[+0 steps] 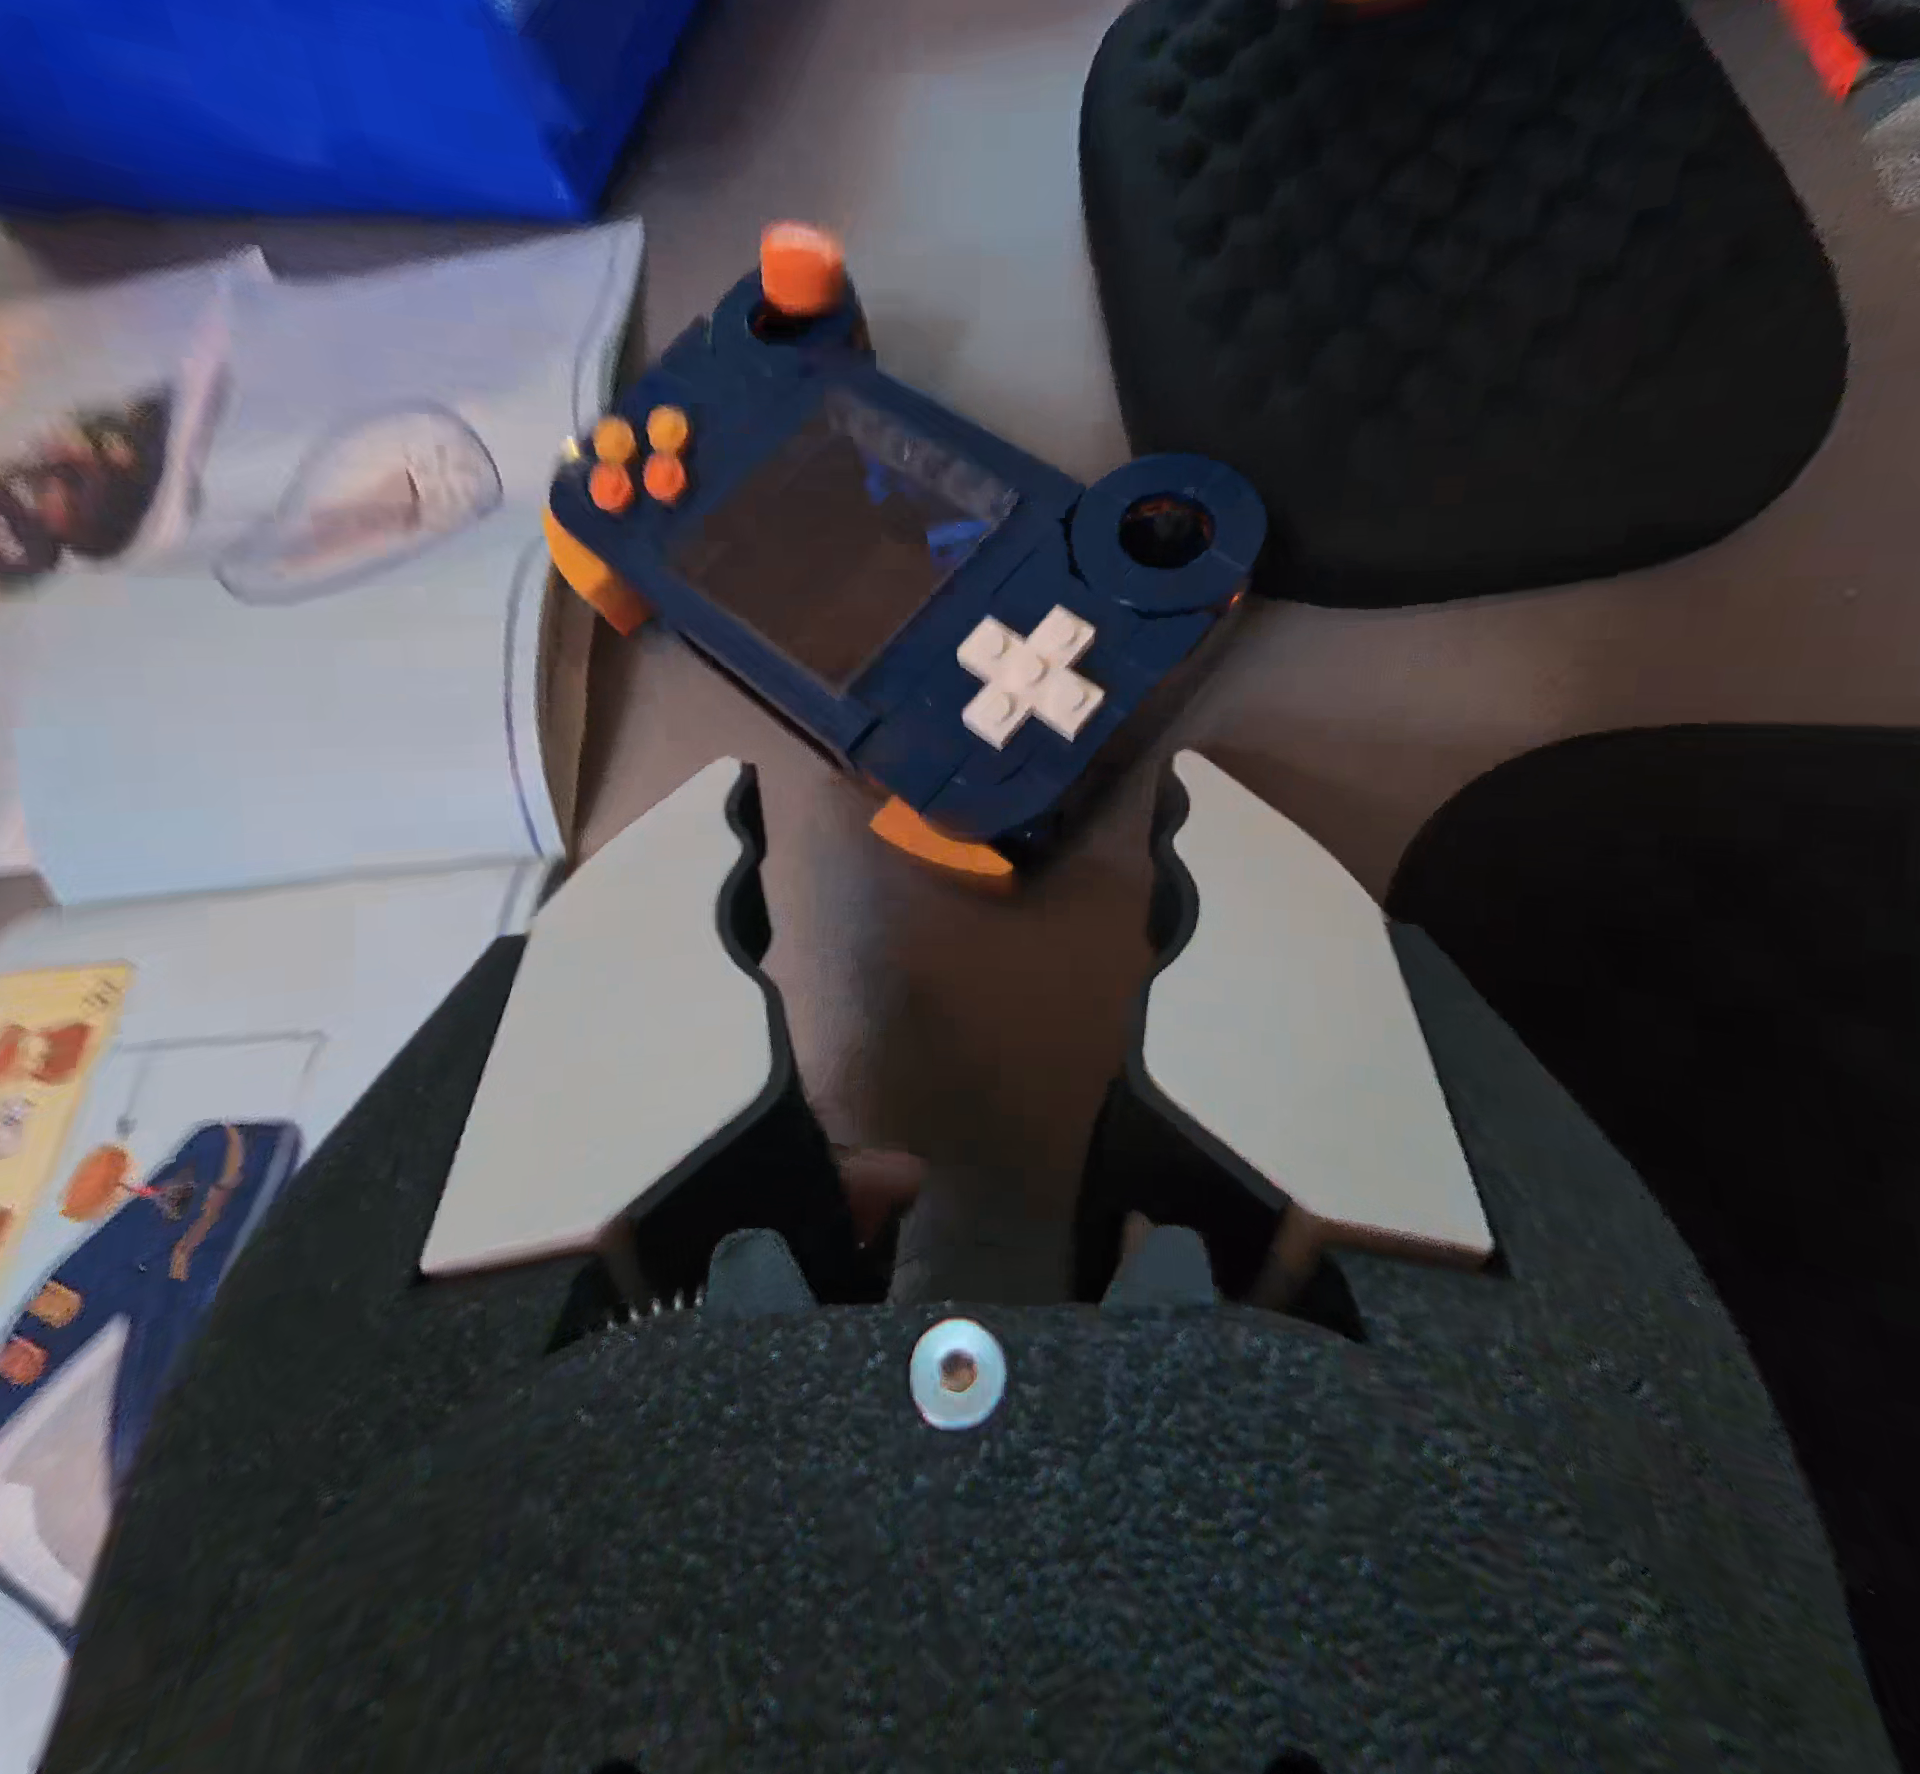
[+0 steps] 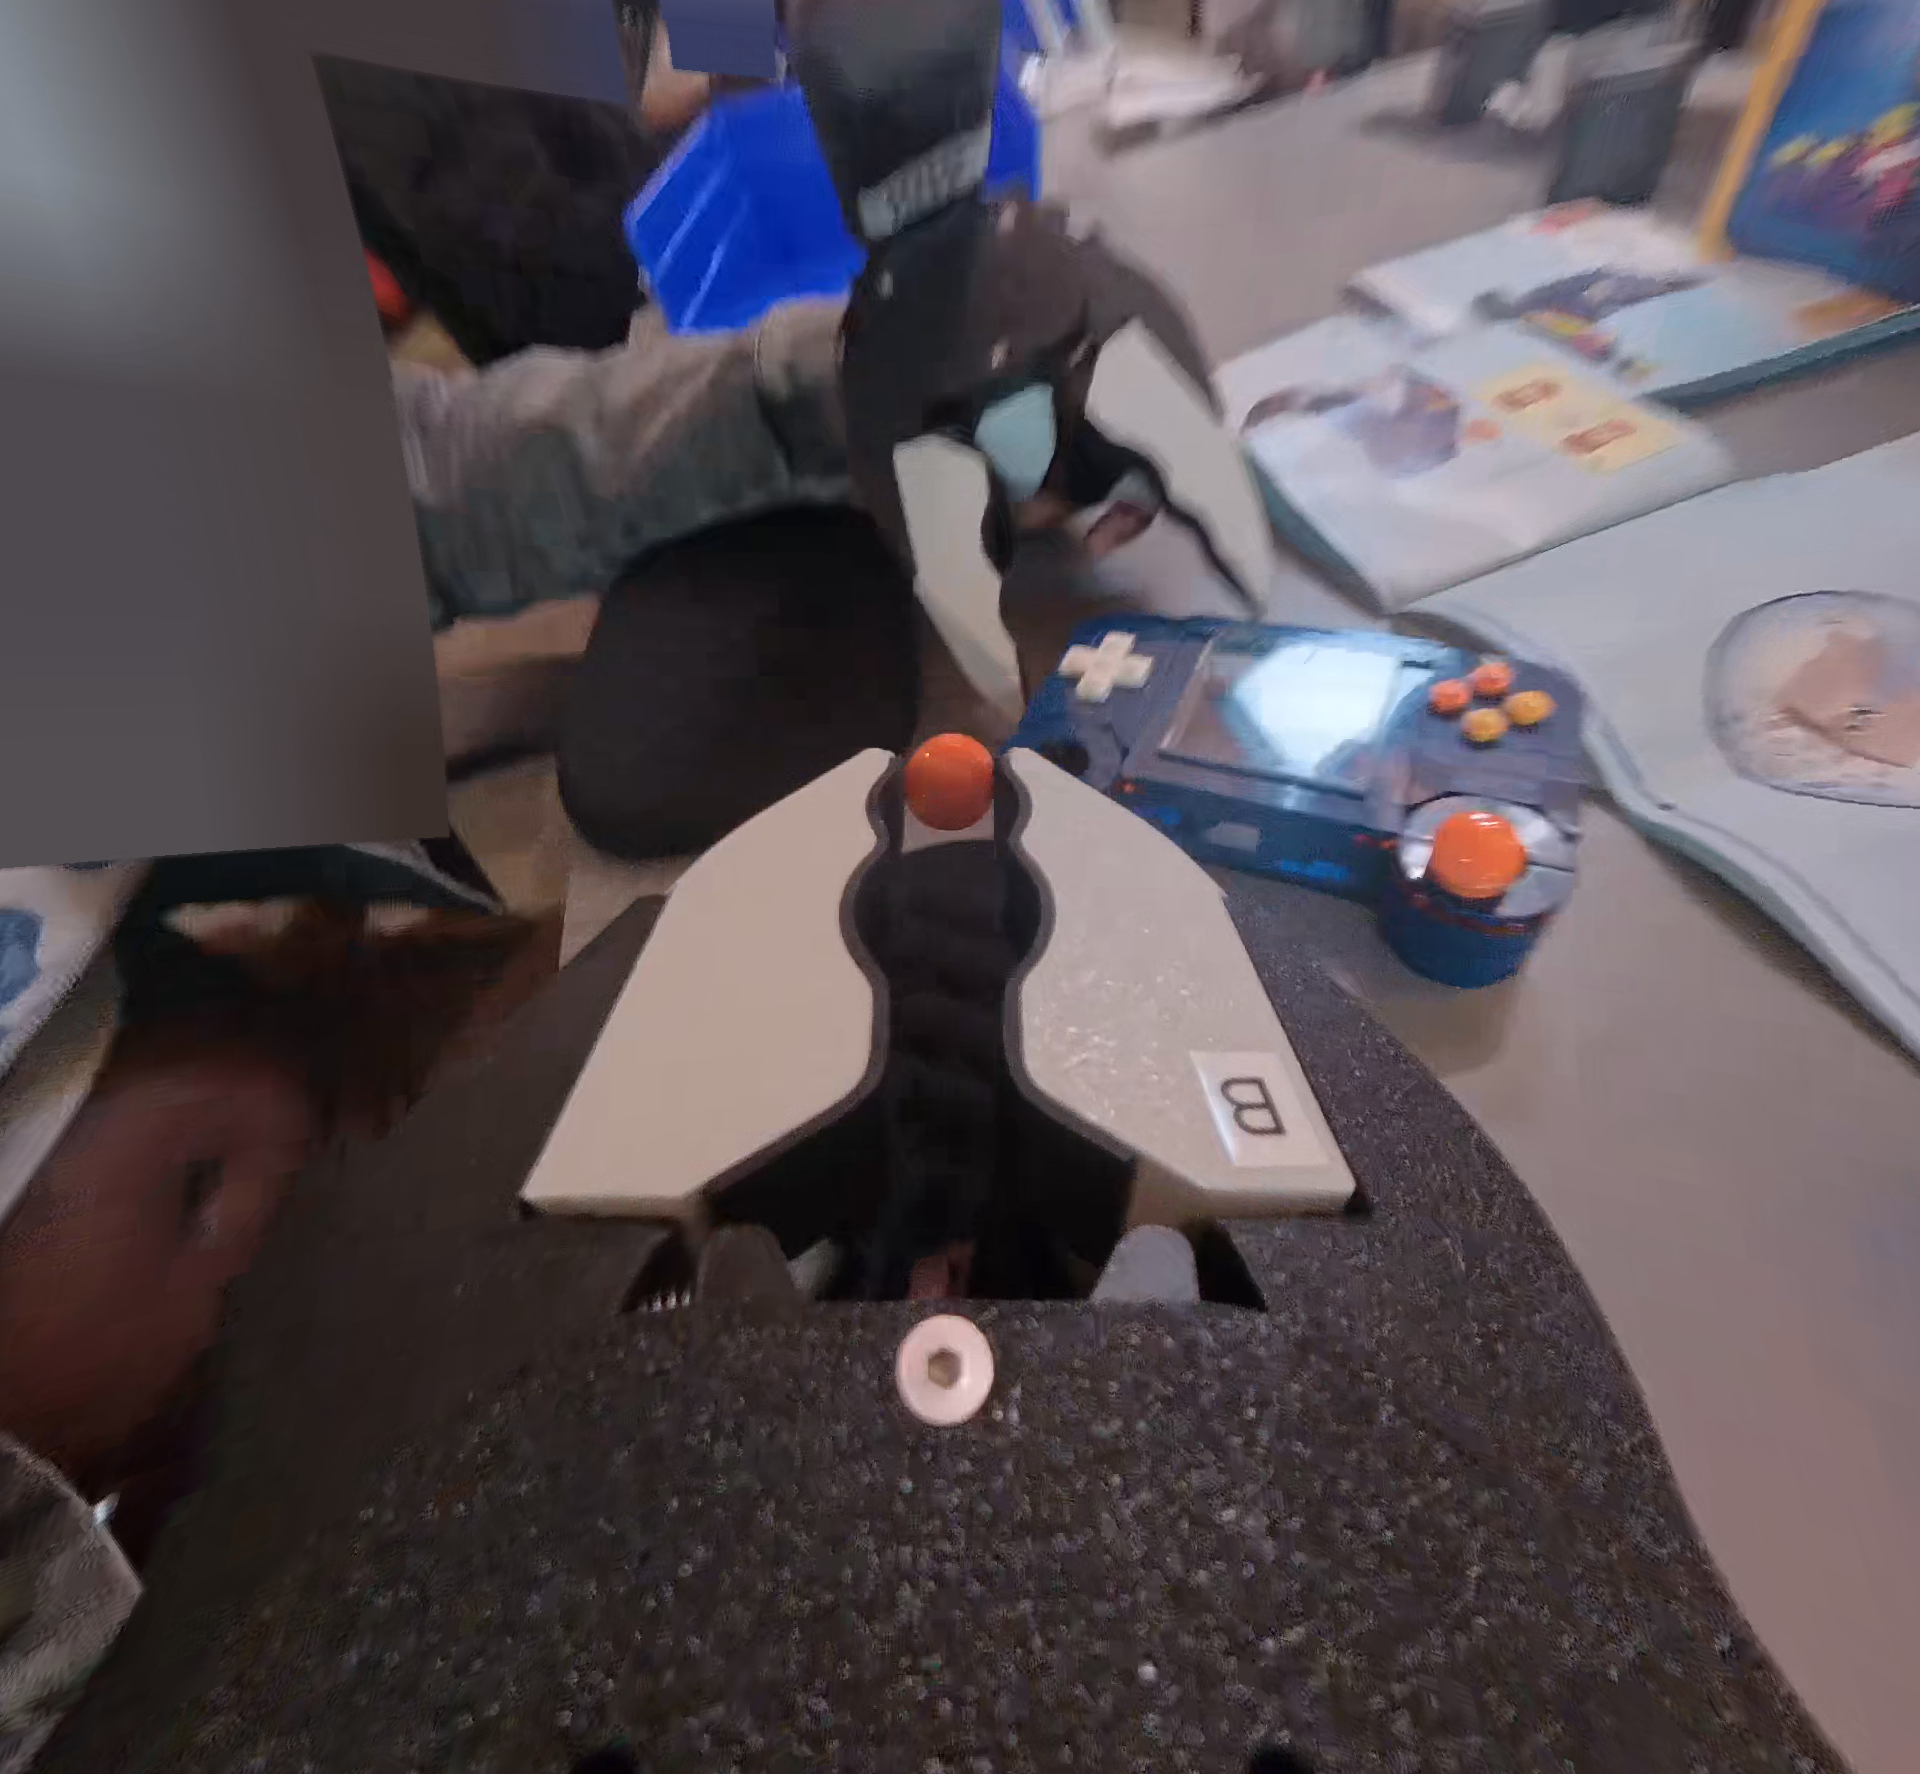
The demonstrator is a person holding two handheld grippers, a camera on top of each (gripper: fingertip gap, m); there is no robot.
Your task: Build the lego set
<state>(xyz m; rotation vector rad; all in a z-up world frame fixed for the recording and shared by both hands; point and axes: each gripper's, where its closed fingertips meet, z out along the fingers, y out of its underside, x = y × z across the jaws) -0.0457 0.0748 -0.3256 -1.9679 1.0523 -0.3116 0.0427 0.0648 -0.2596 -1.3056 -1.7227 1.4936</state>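
Note:
The dark blue lego game controller point(image 1: 894, 581) lies on the table just beyond my open, empty left gripper point(image 1: 951, 789). It has a white cross pad point(image 1: 1029, 675), several orange buttons point(image 1: 634, 462), one orange joystick point(image 1: 800, 264) fitted at the far end and an empty round socket point(image 1: 1164, 524) near the cross pad. My right gripper point(image 2: 948, 774) is shut on a second orange joystick piece point(image 2: 948, 781), held left of the controller point(image 2: 1299, 748). The left gripper also shows in the right wrist view point(image 2: 1127, 633), open over the cross-pad end.
Two black cushioned pads point(image 1: 1455, 270) point(image 1: 1714, 997) lie right of the controller. An open instruction booklet point(image 1: 260, 737) and a clear plastic bag point(image 1: 364, 498) lie to its left. A blue bin point(image 1: 260, 31) stands behind, and a box point(image 2: 1849, 114) stands past the booklet. About 12 centimetres separates my left fingertips from my right. It is some 4 centimetres from my left tips to the empty round socket point(image 1: 1164, 524).

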